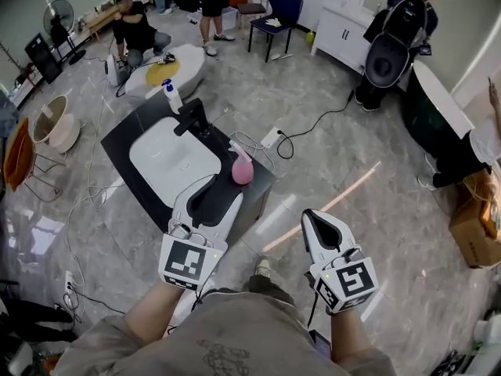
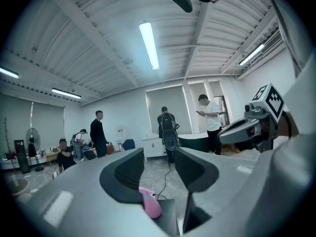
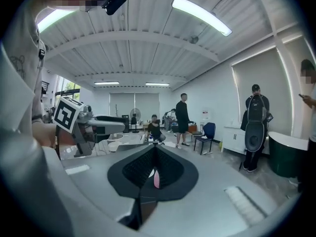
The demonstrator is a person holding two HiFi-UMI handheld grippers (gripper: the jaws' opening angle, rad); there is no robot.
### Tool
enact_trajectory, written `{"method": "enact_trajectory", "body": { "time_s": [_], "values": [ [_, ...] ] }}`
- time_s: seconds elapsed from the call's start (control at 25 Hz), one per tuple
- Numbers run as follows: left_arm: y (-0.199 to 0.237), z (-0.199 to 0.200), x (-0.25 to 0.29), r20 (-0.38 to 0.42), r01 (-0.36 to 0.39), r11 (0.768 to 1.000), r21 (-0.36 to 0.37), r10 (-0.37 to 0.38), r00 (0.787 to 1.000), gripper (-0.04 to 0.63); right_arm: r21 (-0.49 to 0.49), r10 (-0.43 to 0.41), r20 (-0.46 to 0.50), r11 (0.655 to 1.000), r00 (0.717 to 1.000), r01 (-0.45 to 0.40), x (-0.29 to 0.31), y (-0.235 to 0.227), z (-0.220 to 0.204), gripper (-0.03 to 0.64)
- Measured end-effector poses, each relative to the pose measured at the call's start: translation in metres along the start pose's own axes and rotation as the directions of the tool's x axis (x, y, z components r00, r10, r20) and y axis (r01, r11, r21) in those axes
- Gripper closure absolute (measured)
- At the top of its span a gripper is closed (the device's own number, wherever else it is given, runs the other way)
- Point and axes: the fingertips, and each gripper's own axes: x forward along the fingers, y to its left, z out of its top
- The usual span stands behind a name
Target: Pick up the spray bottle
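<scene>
Just near of a dark counter [image 1: 125,143] with a white sink basin [image 1: 168,163] set in it, a person holds two grippers over a grey marble floor [image 1: 329,155]. The left gripper [image 1: 218,190] reaches over the counter's near right edge, its jaws spread wide and holding nothing. The pink spray bottle [image 1: 241,168] stands upright on the counter's right corner, just beyond the jaw tips and to the right of the basin. In the left gripper view the bottle [image 2: 150,204] shows low between that gripper's [image 2: 160,169] open jaws, partly behind the left one, with no contact visible.

The right gripper [image 1: 315,216] hangs over bare floor to the right, well apart from the counter, with its jaws drawn together. In the right gripper view only a thin slit remains between that gripper's [image 3: 154,154] dark pads, and a sliver of the pink bottle [image 3: 156,179] shows through it in the distance.

A black faucet [image 1: 192,118] rises at the basin's far edge, and a white bottle with a blue top [image 1: 171,96] stands on the counter's far corner. Farther off are a crouching person [image 1: 137,30], a blue chair [image 1: 278,10], a white cabinet [image 1: 340,30] and, at far right, a person wearing a backpack [image 1: 401,34].
</scene>
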Motion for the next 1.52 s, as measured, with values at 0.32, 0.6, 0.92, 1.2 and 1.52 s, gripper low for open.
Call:
{"method": "enact_trajectory", "body": {
  "time_s": [0.32,0.6,0.92,1.2,1.52],
  "values": [
    [0.001,0.001,0.054,-0.043,-0.082,0.997,-0.006,0.081,0.996,0.411,-0.017,0.075,0.011,0.997,0.997,-0.075,0.032,-0.065,0.014,0.588],
    [0.002,-0.01,0.076,-0.088,-0.116,0.993,0.0,0.115,0.989,0.408,-0.007,0.117,0.019,0.993,0.993,-0.117,0.053,-0.092,0.013,0.588],
    [0.012,-0.013,0.091,-0.114,-0.111,0.994,0.017,0.113,0.987,0.407,0.002,0.138,0.025,0.99,0.99,-0.138,0.076,-0.103,0.018,0.588],
    [0.02,-0.027,0.096,-0.159,-0.06,0.997,0.041,0.066,0.985,0.4,0.024,0.118,0.013,0.993,0.993,-0.118,0.095,-0.101,0.019,0.588],
    [0.037,-0.055,0.105,-0.195,-0.003,1.0,0.029,0.009,0.981,0.4,0.027,0.082,-0.007,0.996,0.997,-0.082,0.11,-0.092,0.015,0.588]
  ]
}}
